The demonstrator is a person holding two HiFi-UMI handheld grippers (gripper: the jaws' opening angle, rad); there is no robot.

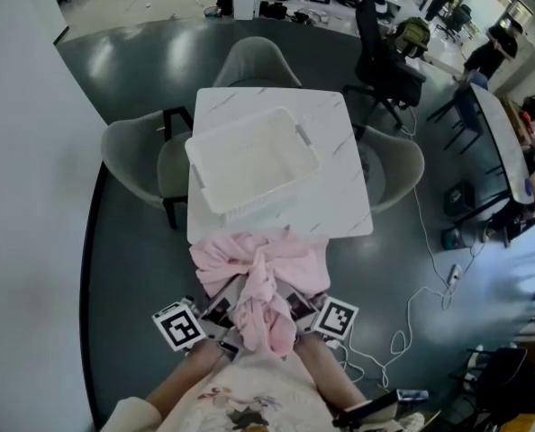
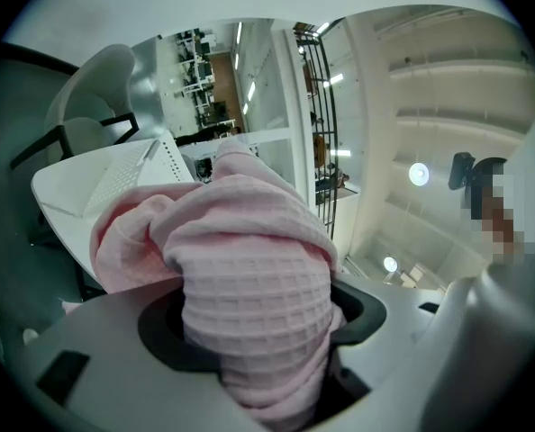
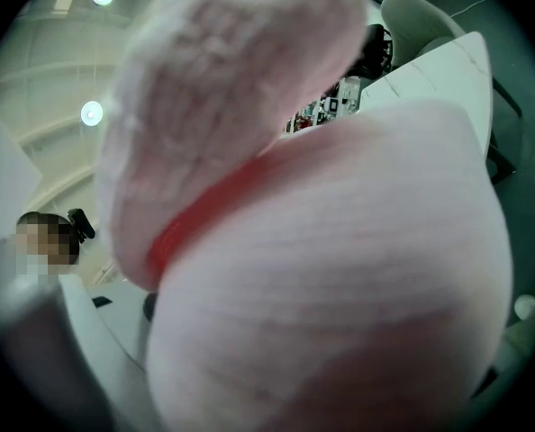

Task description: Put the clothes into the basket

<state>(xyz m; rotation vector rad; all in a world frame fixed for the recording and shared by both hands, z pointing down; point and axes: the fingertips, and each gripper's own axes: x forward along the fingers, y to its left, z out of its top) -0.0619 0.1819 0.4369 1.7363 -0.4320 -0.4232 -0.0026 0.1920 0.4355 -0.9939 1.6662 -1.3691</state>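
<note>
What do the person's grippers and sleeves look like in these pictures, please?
Each gripper carries a white cube with black square markers: the left gripper's cube and the right gripper's cube. The left gripper's body is pale grey plastic with a black-rimmed recess. The person wears a cream top with a dark print; its sleeve looks plain.

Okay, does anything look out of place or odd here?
Yes. The pink garment hangs bunched at the near edge of the table, draped over the left tongs and right tongs, and it blankets the right gripper view. The empty basket sits skewed on the table.
</note>
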